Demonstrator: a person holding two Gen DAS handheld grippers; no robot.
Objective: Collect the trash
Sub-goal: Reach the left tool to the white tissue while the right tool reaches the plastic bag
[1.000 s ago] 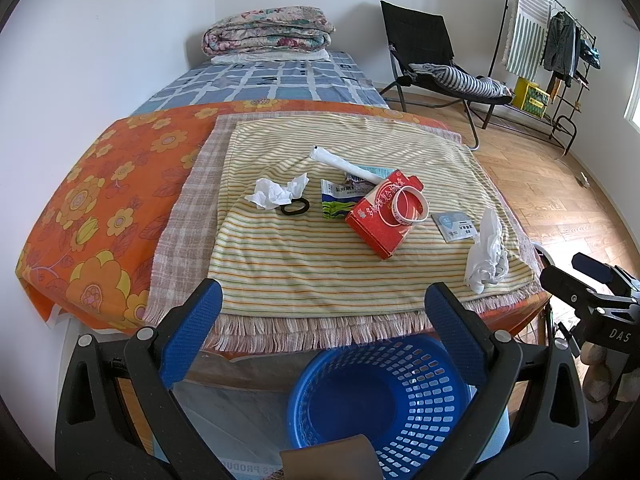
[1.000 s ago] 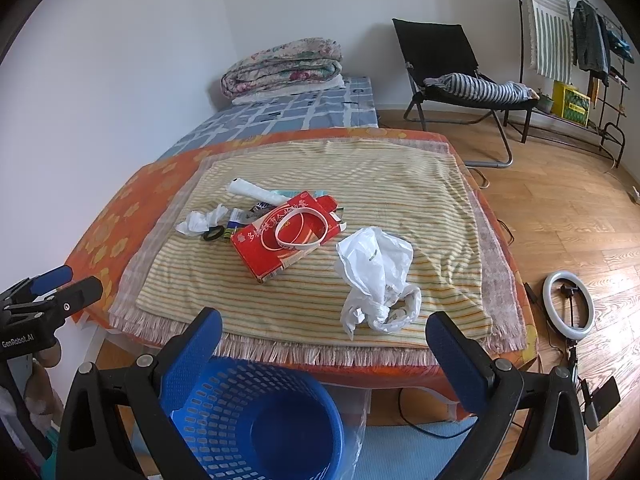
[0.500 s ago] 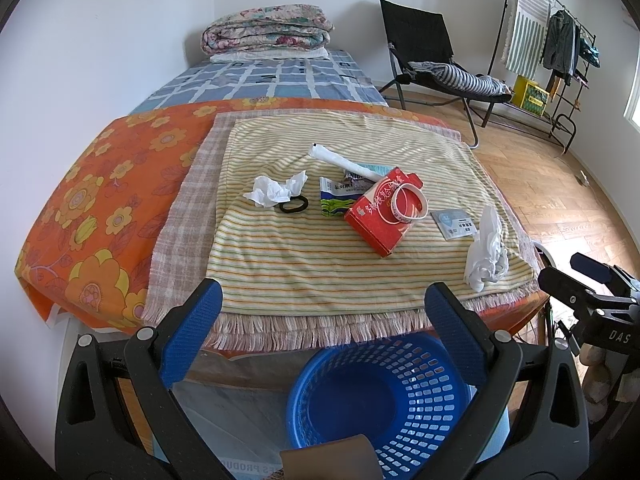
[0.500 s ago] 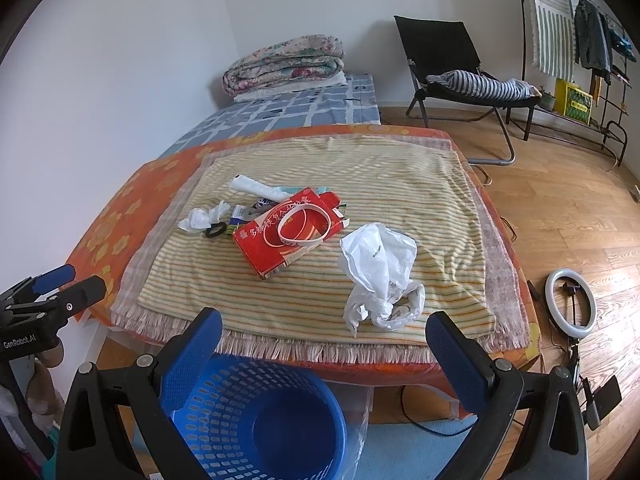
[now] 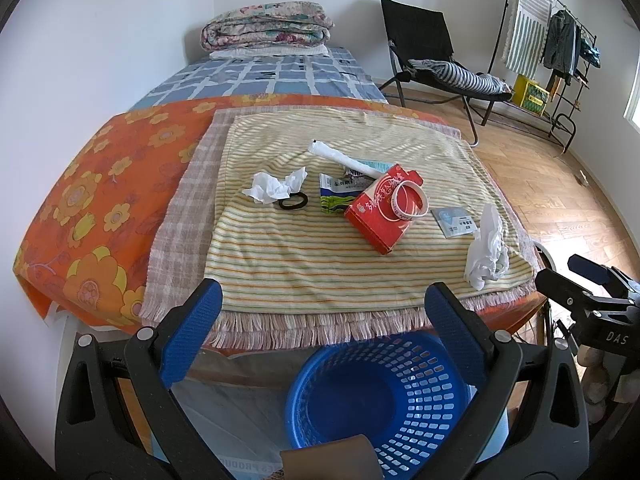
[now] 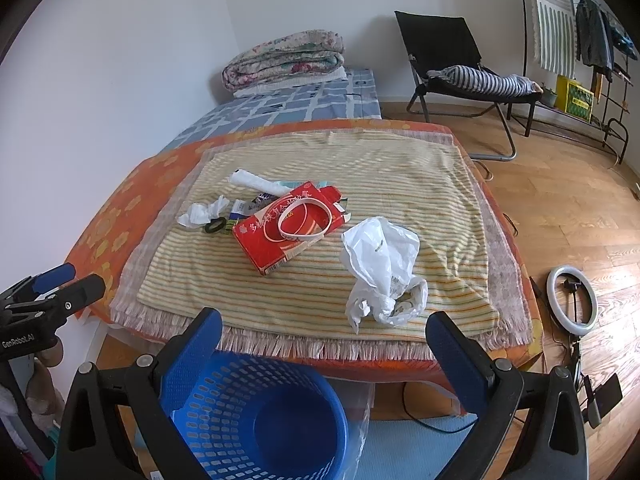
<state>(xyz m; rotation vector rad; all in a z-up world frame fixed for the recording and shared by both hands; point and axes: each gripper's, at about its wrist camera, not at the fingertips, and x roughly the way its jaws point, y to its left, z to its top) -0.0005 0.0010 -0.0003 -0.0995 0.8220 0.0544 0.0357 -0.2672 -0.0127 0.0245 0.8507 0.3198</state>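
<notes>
Trash lies on a striped cloth (image 5: 304, 256) over a table. A red carton (image 5: 382, 210) (image 6: 288, 224) carries a white tape ring (image 5: 408, 200). A crumpled white plastic bag (image 5: 486, 252) (image 6: 384, 268) lies near the front right edge. A crumpled tissue (image 5: 274, 188), a black ring (image 5: 293, 201), a white tube (image 5: 340, 156), a printed wrapper (image 5: 338, 196) and a small packet (image 5: 456, 222) lie around the carton. A blue basket (image 5: 384, 396) (image 6: 256, 420) stands below the front edge. My left gripper (image 5: 320, 316) and right gripper (image 6: 322, 344) are open and empty, above the basket.
An orange floral sheet (image 5: 96, 208) covers the table's left side. A bed with folded quilts (image 5: 266, 26) is behind. A black chair (image 5: 432, 56) and a clothes rack (image 5: 560, 48) stand at the back right. A ring light (image 6: 572, 300) lies on the wooden floor.
Both grippers have drifted slightly towards the table; the trash appears a little nearer. Nothing on the cloth has moved.
</notes>
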